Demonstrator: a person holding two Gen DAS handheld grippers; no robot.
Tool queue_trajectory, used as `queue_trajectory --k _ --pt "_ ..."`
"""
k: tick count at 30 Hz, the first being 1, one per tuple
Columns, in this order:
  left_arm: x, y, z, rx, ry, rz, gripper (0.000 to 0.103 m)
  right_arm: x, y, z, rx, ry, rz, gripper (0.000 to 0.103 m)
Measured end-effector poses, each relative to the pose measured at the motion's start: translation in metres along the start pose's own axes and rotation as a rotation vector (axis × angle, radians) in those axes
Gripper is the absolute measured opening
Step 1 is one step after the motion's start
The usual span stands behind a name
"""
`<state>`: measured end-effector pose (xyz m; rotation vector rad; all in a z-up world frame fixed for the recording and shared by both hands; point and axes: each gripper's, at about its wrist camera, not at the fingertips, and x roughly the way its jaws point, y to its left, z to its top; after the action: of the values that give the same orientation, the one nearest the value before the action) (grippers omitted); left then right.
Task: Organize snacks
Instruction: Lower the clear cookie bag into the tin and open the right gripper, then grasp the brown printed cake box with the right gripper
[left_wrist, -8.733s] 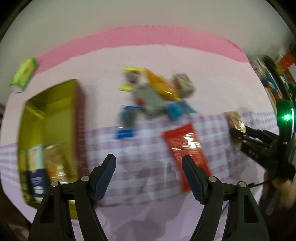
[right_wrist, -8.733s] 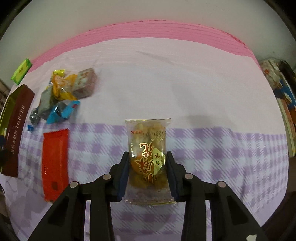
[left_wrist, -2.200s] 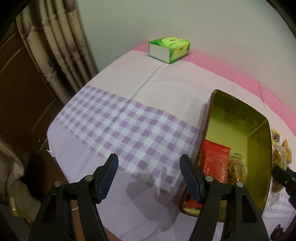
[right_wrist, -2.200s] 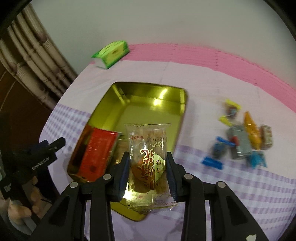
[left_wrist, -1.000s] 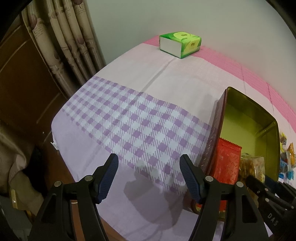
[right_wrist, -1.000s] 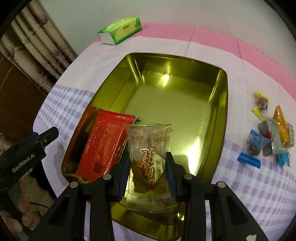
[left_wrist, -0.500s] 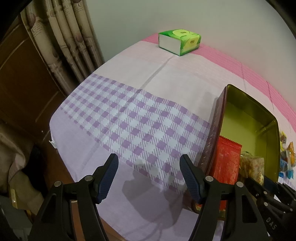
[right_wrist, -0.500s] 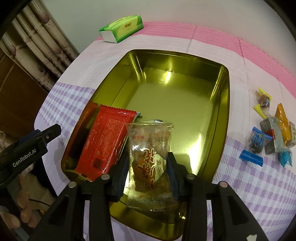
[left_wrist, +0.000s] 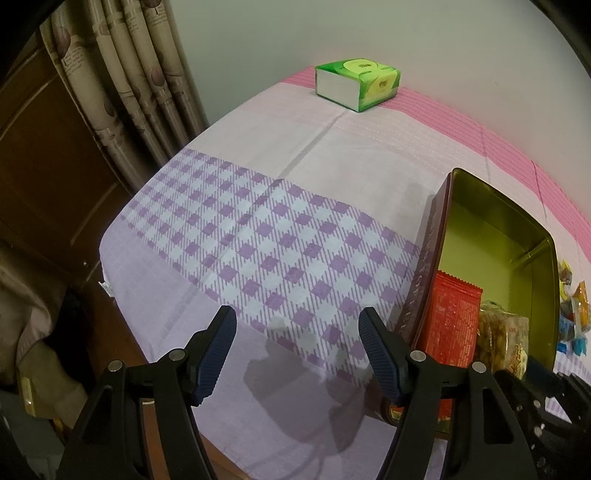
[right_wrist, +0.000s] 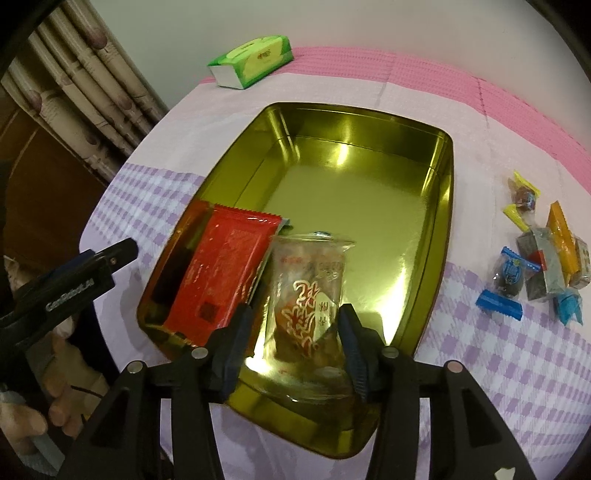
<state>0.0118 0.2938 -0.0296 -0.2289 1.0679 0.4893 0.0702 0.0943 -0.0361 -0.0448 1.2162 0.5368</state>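
A gold tin tray sits on the checked cloth; it also shows in the left wrist view. A red packet lies in its near left part. A clear packet of golden snack drops loose into the tray beside it, between the parted fingers of my right gripper, which is open. My left gripper is open and empty over the cloth, left of the tray. The red packet and clear packet show there too.
Several small wrapped candies lie in a heap on the cloth right of the tray. A green tissue box stands at the far edge, near the curtain. The table's left edge drops off by a wooden door.
My right gripper has opened and let go of the clear snack packet, which now tips into the tray beside the red packet. The left gripper has barely moved.
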Motion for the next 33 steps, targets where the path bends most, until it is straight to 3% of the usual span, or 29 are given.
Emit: queue_trajectory --k 7,13,17,25,33 --pt "-0.001 0.0 0.001 0.003 -0.005 0.001 0.069 -0.019 -0.005 -0.002 -0.011 -0.045 0.007 0.046" --pt "-0.001 0.0 0.002 0.005 -0.009 0.0 0.069 -0.045 -0.036 0.006 0.046 -0.109 -0.017 0.046" --pt "-0.004 0.0 0.003 0.007 -0.022 -0.002 0.069 -0.062 -0.077 0.008 0.084 -0.143 -0.069 0.046" --pt "-0.007 -0.012 0.001 0.044 -0.04 -0.003 0.069 -0.09 -0.187 0.0 0.21 -0.158 -0.282 0.046" --pt "-0.027 -0.032 -0.001 0.073 -0.096 -0.037 0.069 -0.076 -0.25 -0.006 0.297 -0.135 -0.304 0.046"
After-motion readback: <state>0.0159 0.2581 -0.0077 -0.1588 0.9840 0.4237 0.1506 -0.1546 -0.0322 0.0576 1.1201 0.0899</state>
